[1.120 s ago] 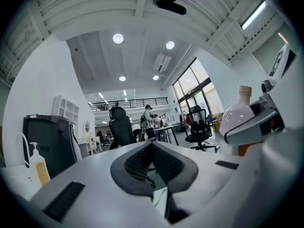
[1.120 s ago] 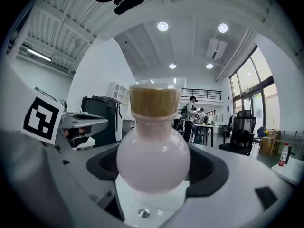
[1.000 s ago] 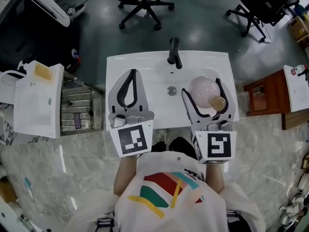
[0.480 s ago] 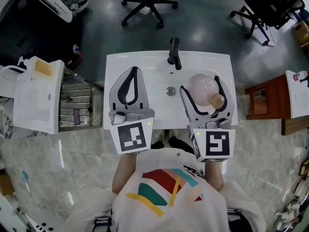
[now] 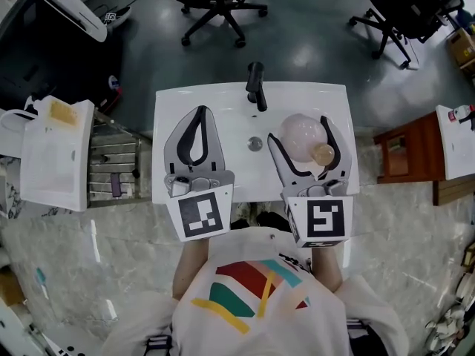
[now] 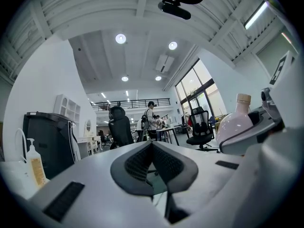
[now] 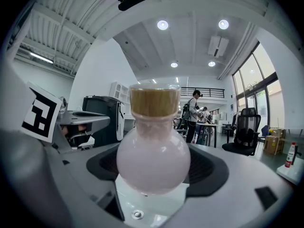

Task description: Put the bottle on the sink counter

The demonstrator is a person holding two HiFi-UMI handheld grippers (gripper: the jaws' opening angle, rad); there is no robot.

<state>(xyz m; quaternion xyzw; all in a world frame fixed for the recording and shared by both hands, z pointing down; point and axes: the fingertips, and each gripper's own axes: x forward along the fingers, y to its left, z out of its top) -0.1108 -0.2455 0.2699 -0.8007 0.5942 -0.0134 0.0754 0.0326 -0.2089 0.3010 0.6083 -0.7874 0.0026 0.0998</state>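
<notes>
Bottle (image 7: 153, 158) status? Where is it?
>> Pink round bottle with a cork top, clamped at the bulb by the right gripper (image 5: 300, 129). In the head view it is seen right of centre, apparently over the white basin (image 5: 237, 162), below and right of the tap (image 5: 255, 86). It is not yet set on the sink counter (image 5: 169, 102).

Left gripper (image 5: 200, 113)?
>> Jaws are pressed together with nothing between them. It is held over the left half of the basin, well apart from the bottle.

How should the placement be done?
>> Judgement only. The bottle should be kept upright and carried off the bowl to a flat strip of counter; the right edge or upper right corner looks nearest. The base should be lowered flat before the jaws are let go, since a round bulb may tip or roll if released tilted. The tap should be avoided. The jaws should be opened slowly and drawn straight back so the bulb isn't dragged.

Anything unreadable?
>> The bottle base is hidden under the bulb in the right gripper view, so height above the basin can't be told. Pad contact is masked by the bulb itself. The lower counter rim is covered by both grippers in the head view. In the left gripper view the bottle is cut off at the right edge by the other gripper's body. Liquid level can't be made out.
</notes>
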